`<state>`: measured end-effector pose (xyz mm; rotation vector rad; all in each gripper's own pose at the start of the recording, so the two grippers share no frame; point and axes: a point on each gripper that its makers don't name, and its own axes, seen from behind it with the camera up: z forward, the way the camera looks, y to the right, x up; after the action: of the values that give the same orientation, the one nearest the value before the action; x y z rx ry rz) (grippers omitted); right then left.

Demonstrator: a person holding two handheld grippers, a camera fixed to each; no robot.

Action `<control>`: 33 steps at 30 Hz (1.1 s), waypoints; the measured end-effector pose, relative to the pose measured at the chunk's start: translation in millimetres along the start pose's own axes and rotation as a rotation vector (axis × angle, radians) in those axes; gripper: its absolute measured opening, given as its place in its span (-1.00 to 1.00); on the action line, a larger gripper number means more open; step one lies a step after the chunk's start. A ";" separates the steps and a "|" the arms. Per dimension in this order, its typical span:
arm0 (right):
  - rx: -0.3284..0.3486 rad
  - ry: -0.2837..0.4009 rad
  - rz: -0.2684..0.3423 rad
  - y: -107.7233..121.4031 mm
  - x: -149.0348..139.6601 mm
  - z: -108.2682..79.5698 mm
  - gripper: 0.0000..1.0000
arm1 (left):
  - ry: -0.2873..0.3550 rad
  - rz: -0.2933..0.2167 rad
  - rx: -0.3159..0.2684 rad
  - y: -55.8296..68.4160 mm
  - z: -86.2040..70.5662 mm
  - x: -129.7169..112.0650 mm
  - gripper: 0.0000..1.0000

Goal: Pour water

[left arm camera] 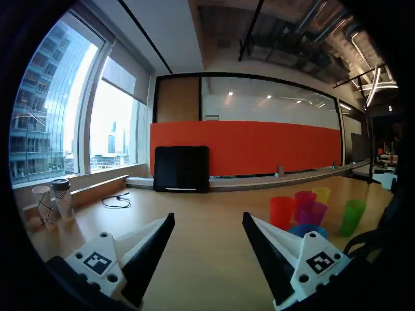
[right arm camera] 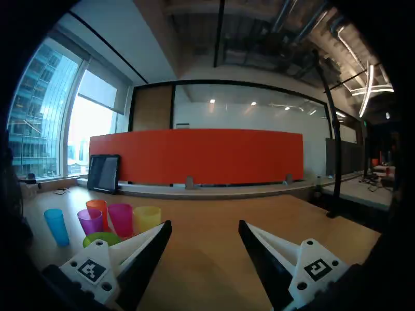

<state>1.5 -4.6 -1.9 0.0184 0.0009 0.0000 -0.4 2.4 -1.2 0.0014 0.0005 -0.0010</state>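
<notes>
Several coloured plastic cups stand in a cluster on the wooden table [left arm camera: 207, 249]. In the left gripper view they are to the right: an orange cup [left arm camera: 281, 211], a magenta cup [left arm camera: 303, 201], a yellow cup [left arm camera: 322, 194], a purple cup [left arm camera: 314, 212], a green cup [left arm camera: 353, 216] and a blue cup [left arm camera: 306, 229] just behind the right finger. My left gripper [left arm camera: 207, 217] is open and holds nothing. In the right gripper view the cluster is to the left: the blue cup [right arm camera: 56, 226], purple cup [right arm camera: 90, 221], magenta cup [right arm camera: 121, 218] and yellow cup [right arm camera: 147, 217]. My right gripper [right arm camera: 204, 224] is open, empty.
A black tablet [left arm camera: 181, 169] leans against the orange partition [left arm camera: 249, 147] at the table's far edge. A lidded paper cup [left arm camera: 62, 197] and a thin cable [left arm camera: 116, 201] lie near the window side. A black pole [right arm camera: 334, 155] rises at the right.
</notes>
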 end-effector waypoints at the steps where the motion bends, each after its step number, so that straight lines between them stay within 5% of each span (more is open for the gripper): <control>1: 0.000 0.000 0.000 0.0 -0.3 0.3 0.99 | 0.000 0.000 0.000 -0.1 0.0 0.0 0.94; 33: -0.005 -0.002 0.001 1.5 -1.9 0.9 1.00 | 0.000 0.000 0.000 -1.0 0.1 -0.2 0.94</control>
<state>-0.4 -3.1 -1.0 0.0135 -0.0012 0.0005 -0.5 1.4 -1.1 0.0016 0.0005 -0.0008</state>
